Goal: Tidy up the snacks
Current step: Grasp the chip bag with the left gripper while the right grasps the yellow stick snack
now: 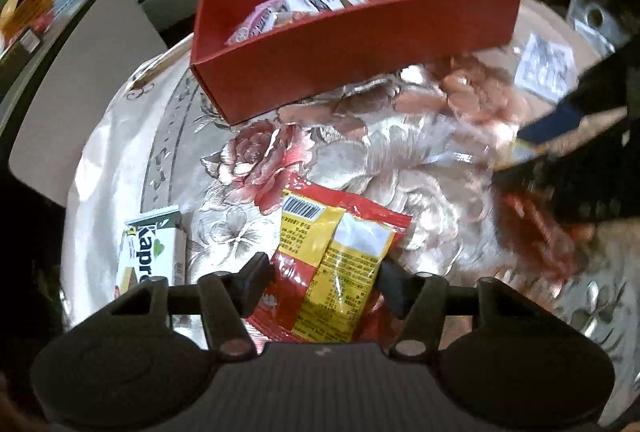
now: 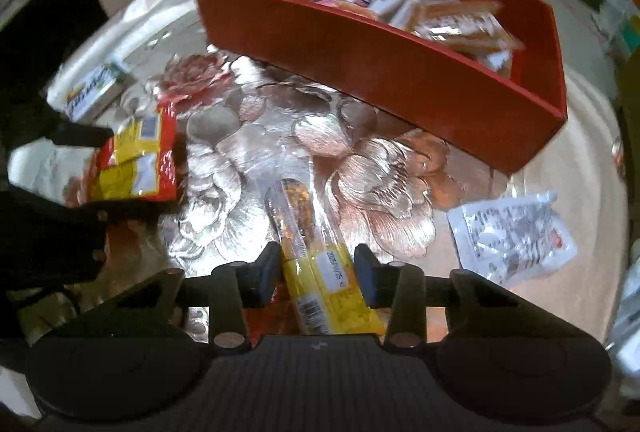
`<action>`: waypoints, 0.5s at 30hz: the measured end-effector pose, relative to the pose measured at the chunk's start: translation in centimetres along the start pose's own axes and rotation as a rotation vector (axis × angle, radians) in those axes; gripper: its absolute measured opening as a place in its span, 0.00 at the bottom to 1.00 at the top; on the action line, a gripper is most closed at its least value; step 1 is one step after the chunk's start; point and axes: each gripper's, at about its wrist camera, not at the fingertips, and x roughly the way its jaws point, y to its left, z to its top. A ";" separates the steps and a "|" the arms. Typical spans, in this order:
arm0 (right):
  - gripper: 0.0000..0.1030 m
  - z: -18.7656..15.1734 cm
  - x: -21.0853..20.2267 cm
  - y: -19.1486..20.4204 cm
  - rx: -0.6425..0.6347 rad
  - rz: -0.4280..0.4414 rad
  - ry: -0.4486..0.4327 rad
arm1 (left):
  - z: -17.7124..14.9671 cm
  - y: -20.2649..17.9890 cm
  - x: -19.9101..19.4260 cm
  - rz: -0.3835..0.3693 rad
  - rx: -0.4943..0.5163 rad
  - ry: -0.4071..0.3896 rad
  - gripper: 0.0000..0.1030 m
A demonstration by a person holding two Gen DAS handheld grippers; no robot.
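A red box with several snack packets in it stands at the far side of the flowered tablecloth. A red and yellow packet lies between the fingers of my left gripper, and both pads touch its sides. In the right wrist view the same packet shows at the left. My right gripper is shut on the near end of a long yellow and clear packet, which points toward the red box.
A white and green wafer packet lies left of my left gripper, near the cloth's edge. A white crumpled pouch lies to the right of my right gripper. Shelves and furniture stand behind the table.
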 end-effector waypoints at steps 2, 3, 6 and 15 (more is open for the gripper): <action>0.40 0.1 -0.4 0.1 0.009 0.035 -0.007 | 0.3 0.3 -0.5 -0.031 -0.048 -0.013 0.48; 0.39 0.1 -0.6 0.0 0.013 0.034 -0.016 | 0.5 0.6 -0.6 -0.045 -0.064 -0.022 0.48; 0.38 0.3 -1.4 -0.6 0.046 0.042 -0.043 | 1.1 1.1 -1.1 -0.056 -0.088 -0.054 0.48; 0.37 0.7 -2.2 -1.7 0.112 0.101 -0.070 | 2.2 2.3 -1.1 -0.091 -0.141 -0.064 0.48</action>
